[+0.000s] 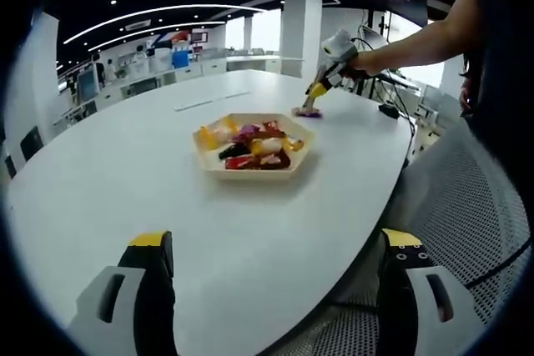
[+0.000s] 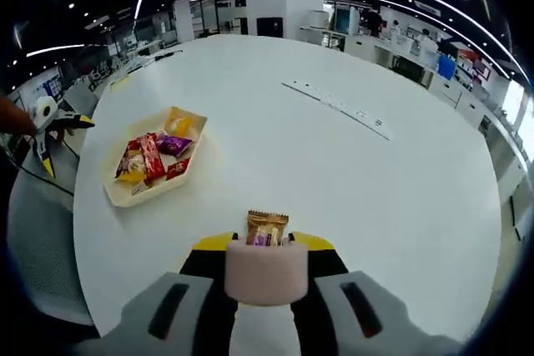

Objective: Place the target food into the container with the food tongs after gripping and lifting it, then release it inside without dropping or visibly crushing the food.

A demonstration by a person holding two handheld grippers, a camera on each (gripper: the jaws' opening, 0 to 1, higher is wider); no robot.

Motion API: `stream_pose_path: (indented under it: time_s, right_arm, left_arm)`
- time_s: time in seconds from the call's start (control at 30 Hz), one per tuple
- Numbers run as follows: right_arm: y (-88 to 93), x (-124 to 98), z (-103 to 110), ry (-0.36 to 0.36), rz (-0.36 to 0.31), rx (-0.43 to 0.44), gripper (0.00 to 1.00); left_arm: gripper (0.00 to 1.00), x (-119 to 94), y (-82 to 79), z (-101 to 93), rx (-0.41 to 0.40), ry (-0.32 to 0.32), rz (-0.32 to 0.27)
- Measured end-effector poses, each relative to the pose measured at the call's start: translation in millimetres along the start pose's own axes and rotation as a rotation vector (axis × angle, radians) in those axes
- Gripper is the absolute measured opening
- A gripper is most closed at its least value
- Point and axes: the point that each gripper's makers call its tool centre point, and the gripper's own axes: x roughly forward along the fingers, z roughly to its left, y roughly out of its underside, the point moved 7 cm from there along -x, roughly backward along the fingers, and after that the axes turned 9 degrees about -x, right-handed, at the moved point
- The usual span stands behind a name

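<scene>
Where the right gripper view looks down its own jaws, I log one snack packet (image 2: 267, 227), gold-topped with a purple face, lying flat on the white desk (image 2: 334, 172) just ahead of a pale pink block that sits between the jaws. The right gripper (image 2: 265, 249) has its yellow tips close in on either side of that block; I cannot tell whether they grip the packet or merely reach it. In the left gripper view the same right gripper (image 1: 315, 99) points down onto a small purple item (image 1: 306, 111) at the far desk edge, held by a person's hand (image 1: 360, 62).

Next item: a cream hexagonal tray (image 2: 142, 193), well apart to the left, holding mixed wrapped snacks (image 2: 146, 160) in red, yellow and purple. The tray (image 1: 250, 168) sits mid-desk in the left gripper view.

The left gripper (image 1: 275, 248) hangs wide apart above the near desk edge, holding nothing.
</scene>
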Motion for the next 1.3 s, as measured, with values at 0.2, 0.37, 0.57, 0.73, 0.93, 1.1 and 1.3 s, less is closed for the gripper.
stream_pose_path:
  time_s: [0.2, 0.37, 0.57, 0.73, 0.93, 1.1, 1.3]
  right_arm:
    - [1.1, 4, 3, 0.053, 0.063, -0.018, 0.20]
    - [-8.4, 6, 9, 0.043, 0.073, 0.005, 0.17]
    - [-21.0, 3, 13, 0.025, 0.046, 0.075, 0.16]
    - [-25.3, -1, 11, 0.038, 0.035, 0.062, 0.16]
    - [-30.2, -6, 9, 0.044, 0.027, 0.070, 0.17]
    - [-32.3, -8, 9, 0.043, 0.027, 0.074, 0.17]
    - [-37.0, -12, 10, 0.041, 0.031, 0.060, 0.17]
  left_arm:
    - [0.99, 0, -0.6, 1.5, -0.003, -0.004, -0.009]
    - [0.99, 0, 0.1, -0.2, 0.003, 0.000, -0.001]
    - [0.99, 1, 2.3, 0.5, 0.007, -0.001, 0.010]
    - [0.99, 0, 0.8, 0.2, 0.005, -0.004, 0.004]
    - [0.99, 0, 1.0, -0.1, 0.009, -0.003, 0.004]
    - [0.99, 0, 0.0, -1.1, 0.008, -0.001, 0.001]
    - [0.99, 0, -1.3, -0.6, -0.003, 0.004, -0.014]
